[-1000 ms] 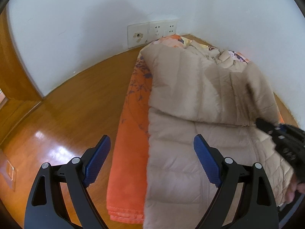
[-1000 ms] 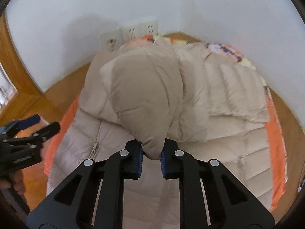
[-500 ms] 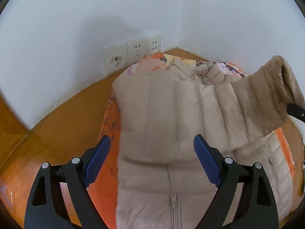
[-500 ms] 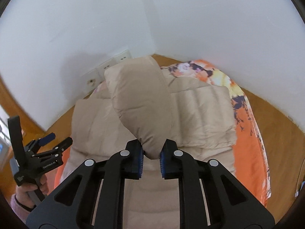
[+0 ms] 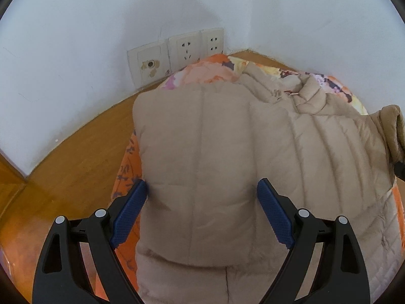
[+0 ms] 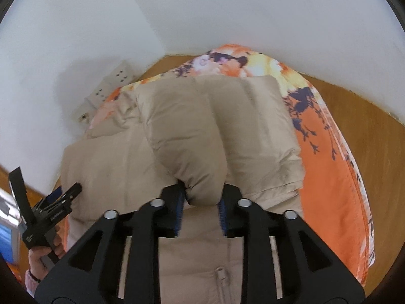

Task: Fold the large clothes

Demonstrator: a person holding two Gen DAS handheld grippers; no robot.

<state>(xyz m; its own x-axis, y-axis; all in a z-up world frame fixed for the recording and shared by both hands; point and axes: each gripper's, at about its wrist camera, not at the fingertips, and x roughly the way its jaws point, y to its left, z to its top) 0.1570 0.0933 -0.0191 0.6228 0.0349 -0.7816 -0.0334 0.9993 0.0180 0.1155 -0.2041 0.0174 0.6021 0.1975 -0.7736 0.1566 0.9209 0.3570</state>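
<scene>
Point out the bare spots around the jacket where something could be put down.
Bare wooden floor lies between the white wall and the orange floral quilt's left edge, and again right of the quilt. The beige puffer jacket covers most of the quilt, crowding the socket corner.

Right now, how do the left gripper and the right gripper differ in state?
The left gripper is open and holds nothing, while the right gripper is shut on the beige sleeve. The left hovers over the folded jacket; the right lifts its sleeve above it. Both have blue pads.
</scene>
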